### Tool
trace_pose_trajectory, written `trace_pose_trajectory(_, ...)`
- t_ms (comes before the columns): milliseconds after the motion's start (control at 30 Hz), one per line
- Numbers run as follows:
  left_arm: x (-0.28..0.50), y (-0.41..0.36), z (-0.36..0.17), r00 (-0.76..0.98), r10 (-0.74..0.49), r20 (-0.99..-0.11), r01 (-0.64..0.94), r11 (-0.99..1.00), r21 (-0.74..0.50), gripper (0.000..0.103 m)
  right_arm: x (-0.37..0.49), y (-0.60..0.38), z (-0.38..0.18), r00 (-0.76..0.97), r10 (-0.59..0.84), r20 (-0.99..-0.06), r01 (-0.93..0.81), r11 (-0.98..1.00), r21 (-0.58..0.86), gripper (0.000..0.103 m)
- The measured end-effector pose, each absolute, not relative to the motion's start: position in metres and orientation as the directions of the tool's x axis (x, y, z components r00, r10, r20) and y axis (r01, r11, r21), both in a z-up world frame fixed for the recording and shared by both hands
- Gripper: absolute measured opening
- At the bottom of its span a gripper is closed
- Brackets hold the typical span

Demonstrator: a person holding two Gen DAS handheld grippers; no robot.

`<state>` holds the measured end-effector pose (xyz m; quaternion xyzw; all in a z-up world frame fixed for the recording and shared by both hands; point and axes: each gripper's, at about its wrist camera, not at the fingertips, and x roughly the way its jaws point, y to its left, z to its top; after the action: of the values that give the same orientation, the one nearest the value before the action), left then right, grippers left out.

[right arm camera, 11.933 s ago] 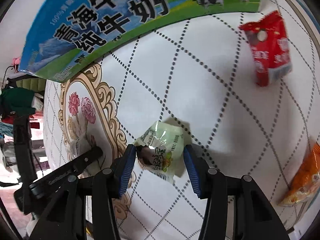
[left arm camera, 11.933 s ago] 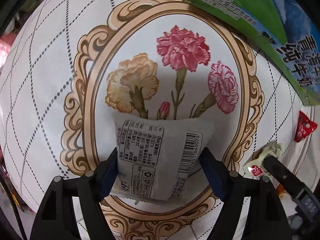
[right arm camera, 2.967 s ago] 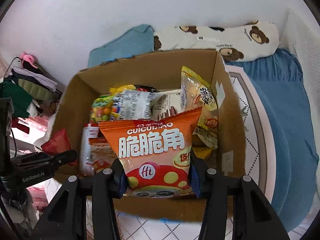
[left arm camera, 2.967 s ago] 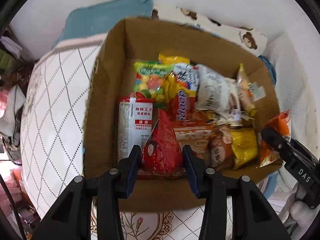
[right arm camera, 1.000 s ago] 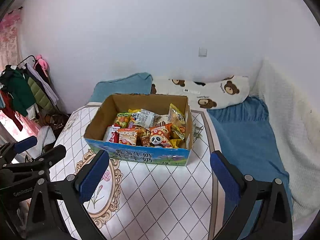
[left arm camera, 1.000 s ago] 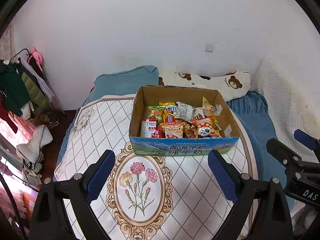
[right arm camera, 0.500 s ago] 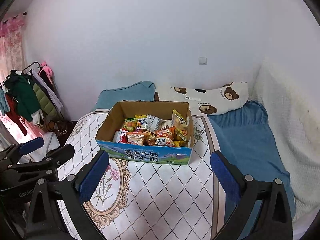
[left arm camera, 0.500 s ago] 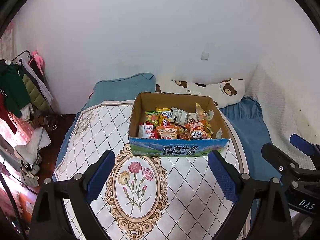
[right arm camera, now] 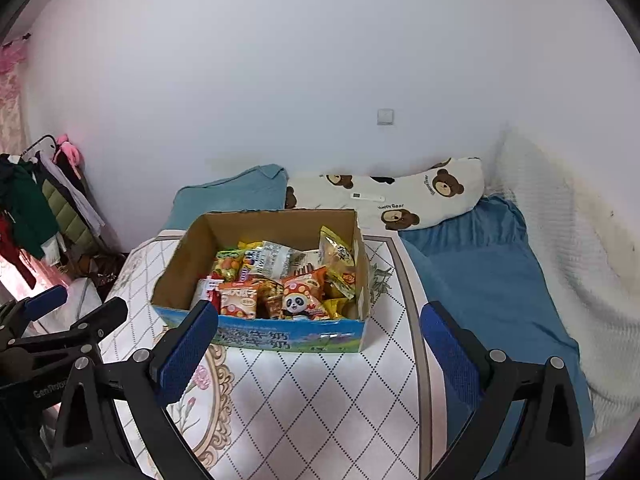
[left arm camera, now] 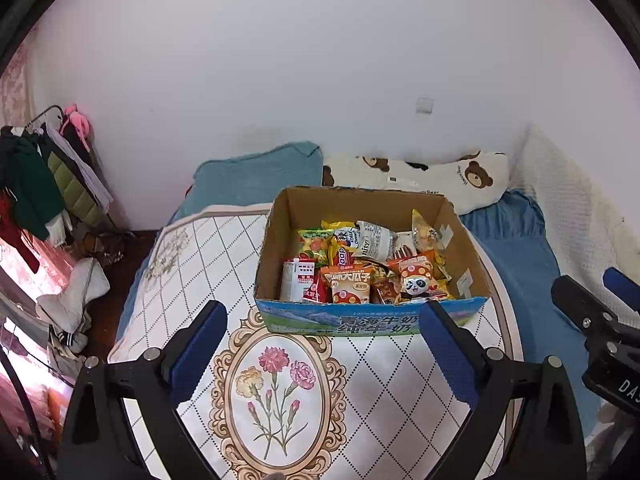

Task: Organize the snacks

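- Both grippers had pulled back and up from the cardboard box [left arm camera: 370, 216]; three seconds earlier each was down inside it with a packet pinched, the left on a red one, the right on an orange one.
- Now the left gripper [left arm camera: 322, 350] stood with its jaws spread wide and nothing between them, and the right gripper [right arm camera: 318, 354] was the same, wide and empty.
- By my reading that meant the last packets had gone in and the tidying was as good as finished.
- The quilted cloth [left arm camera: 384, 380] in front of the box showed only its diamond lines and flower medallion [left arm camera: 276, 396]; I could see no packet lying loose on it.
- The snacks [left arm camera: 362, 262] all sat in the box, heaped together and filling most of its floor: a white-and-red packet [left arm camera: 298, 280] at the left, an orange one [left arm camera: 350, 284] near the front, a panda packet [right arm camera: 298, 300] beside it, a yellow bag [right arm camera: 338, 260] leaning on the right wall, green and silver ones behind.
- The box stood at the far end of the cloth, just short of the bear pillow [right arm camera: 400, 200].
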<state>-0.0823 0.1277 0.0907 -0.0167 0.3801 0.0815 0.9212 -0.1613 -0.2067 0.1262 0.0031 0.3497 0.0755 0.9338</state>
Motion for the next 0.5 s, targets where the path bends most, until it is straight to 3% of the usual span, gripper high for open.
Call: trace_pose_trajectory(500,-0.04,0.131,0.063,0.636,0.138,-0.759,-0.162,0.986,0.044,0.098,-0.109,-0.201,0.084,0.702,0.112,-0.703,-0.121,0.992,0.038,0.103)
